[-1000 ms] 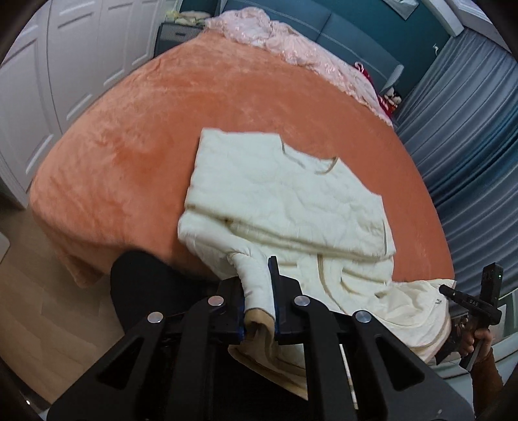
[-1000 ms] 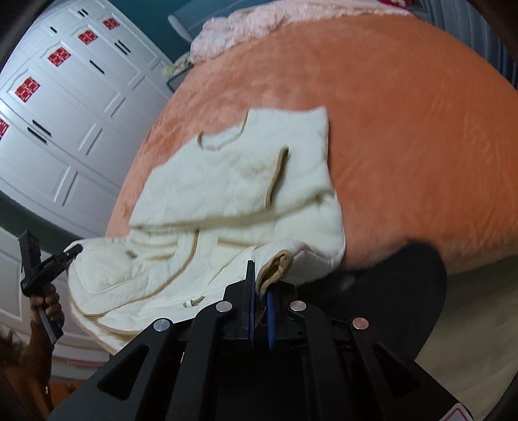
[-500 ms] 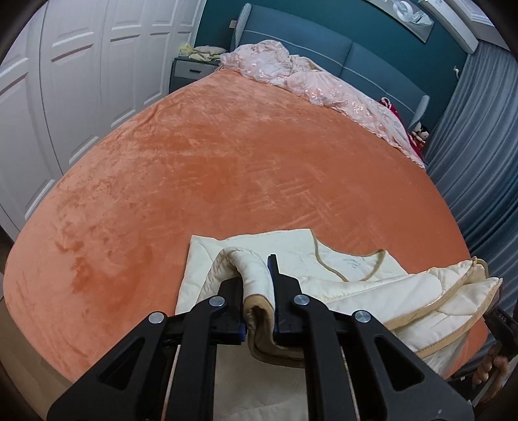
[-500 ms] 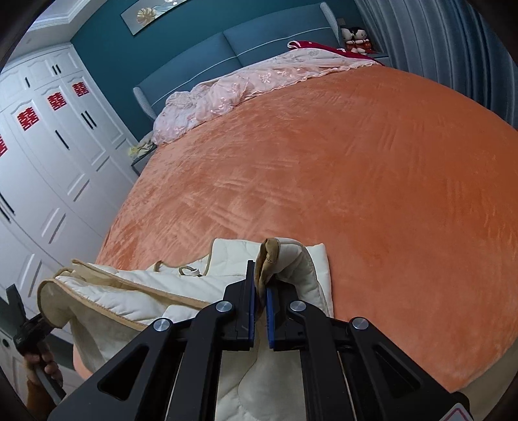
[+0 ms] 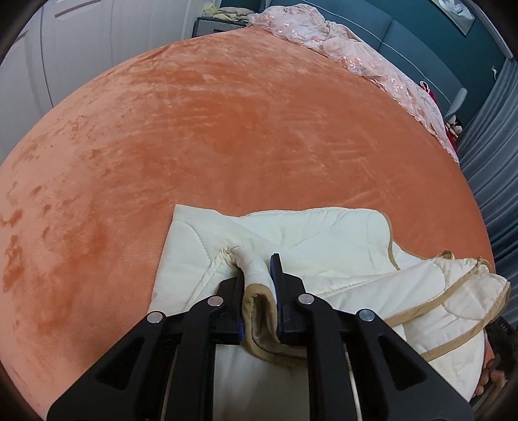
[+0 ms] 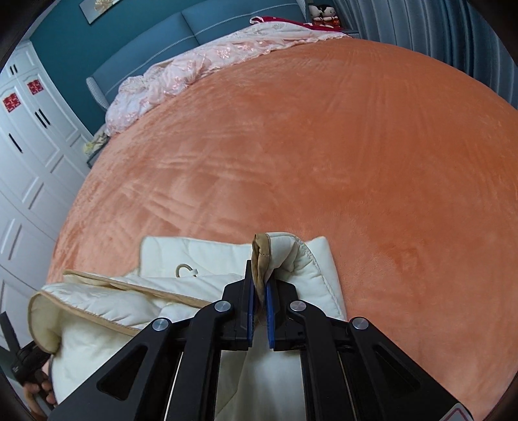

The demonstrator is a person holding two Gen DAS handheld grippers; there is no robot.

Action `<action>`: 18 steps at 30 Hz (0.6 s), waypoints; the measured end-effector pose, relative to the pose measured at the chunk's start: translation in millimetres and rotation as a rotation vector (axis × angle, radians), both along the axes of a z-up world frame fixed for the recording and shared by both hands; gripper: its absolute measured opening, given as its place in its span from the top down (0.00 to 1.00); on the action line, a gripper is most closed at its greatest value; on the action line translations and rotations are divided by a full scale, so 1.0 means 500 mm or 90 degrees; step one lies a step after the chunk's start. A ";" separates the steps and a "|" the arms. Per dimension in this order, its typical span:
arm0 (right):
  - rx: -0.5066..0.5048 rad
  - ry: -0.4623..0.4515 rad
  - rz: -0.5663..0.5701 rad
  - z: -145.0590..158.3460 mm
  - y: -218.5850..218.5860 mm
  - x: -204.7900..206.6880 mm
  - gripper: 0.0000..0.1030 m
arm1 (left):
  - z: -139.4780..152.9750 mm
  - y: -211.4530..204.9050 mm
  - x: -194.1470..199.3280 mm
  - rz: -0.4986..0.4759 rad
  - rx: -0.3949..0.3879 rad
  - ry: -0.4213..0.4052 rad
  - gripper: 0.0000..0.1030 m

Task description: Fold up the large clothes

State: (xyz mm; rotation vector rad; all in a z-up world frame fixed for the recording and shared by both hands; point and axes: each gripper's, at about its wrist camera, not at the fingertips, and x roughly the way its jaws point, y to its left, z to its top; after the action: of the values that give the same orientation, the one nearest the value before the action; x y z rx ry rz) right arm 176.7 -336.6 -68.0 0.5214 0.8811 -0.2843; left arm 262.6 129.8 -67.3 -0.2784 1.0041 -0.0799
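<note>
Garment: cream, quilted stitching, tan edge binding. Bedspread: plain orange plush. Quilt: pale pink, floral pattern. Headboard: blue with thin white lines. Wall: teal. Wardrobe: white doors, black handles, red square decals. Curtains: grey-blue. Left gripper and right gripper: black bodies, blue finger pads, silver screws.

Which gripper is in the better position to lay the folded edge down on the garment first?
Neither clearly: the left gripper and right gripper each pinch a tan-trimmed edge of the cream garment, carried level above its flat part.
</note>
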 end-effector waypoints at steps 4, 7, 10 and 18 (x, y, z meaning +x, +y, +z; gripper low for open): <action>-0.024 -0.016 -0.001 -0.045 0.015 -0.008 0.96 | -0.024 -0.009 -0.026 0.002 0.004 -0.061 0.87; -0.068 -0.024 -0.001 -0.052 0.035 -0.007 0.96 | -0.029 -0.014 -0.036 0.010 0.005 -0.091 0.87; -0.071 -0.026 0.001 -0.058 0.034 -0.001 0.96 | -0.030 -0.015 -0.038 0.012 0.003 -0.098 0.87; 0.016 -0.027 0.006 -0.047 -0.004 0.002 0.93 | -0.006 -0.006 -0.025 0.009 -0.009 -0.063 0.86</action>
State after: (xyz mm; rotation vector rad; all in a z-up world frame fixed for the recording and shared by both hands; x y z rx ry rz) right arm 177.7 -338.8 -91.6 0.5447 0.8461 -0.2535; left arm 250.1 127.0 -70.2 -0.2910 0.9036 -0.0871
